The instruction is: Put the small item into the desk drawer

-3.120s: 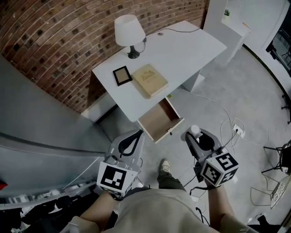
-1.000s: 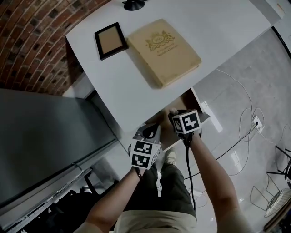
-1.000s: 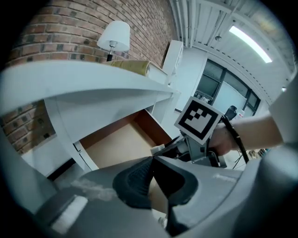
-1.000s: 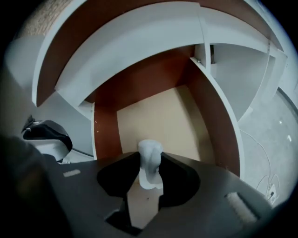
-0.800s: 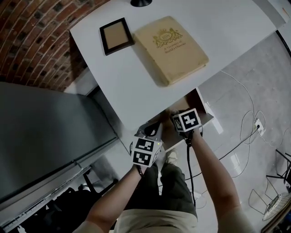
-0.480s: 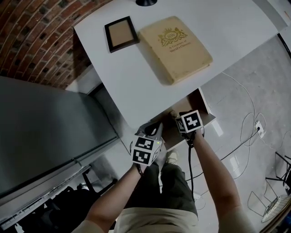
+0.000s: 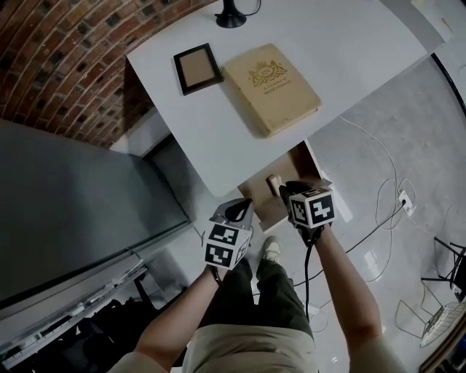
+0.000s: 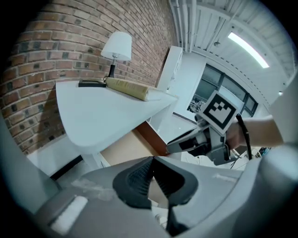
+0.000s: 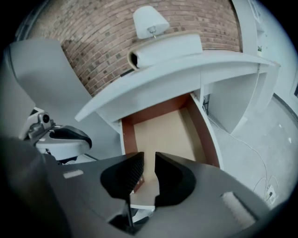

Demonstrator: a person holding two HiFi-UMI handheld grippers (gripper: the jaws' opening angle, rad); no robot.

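Note:
A white desk has its wooden drawer pulled open below the front edge. A small pale item lies inside the drawer near its front. My right gripper hovers just over the drawer's front edge, beside the item. Its jaws are closing with a narrow gap and nothing between them. In the right gripper view the drawer floor shows past the right gripper; the item is hidden there. My left gripper hangs left of the drawer, and its left gripper pads meet at the tips, holding nothing.
On the desk lie a tan book and a dark picture frame, with a lamp base at the back. A brick wall stands to the left. Cables trail over the grey floor at the right.
The right gripper has drawn back out of the drawer toward the person, leaving the small pale item lying inside. The left gripper has stayed beside the drawer.

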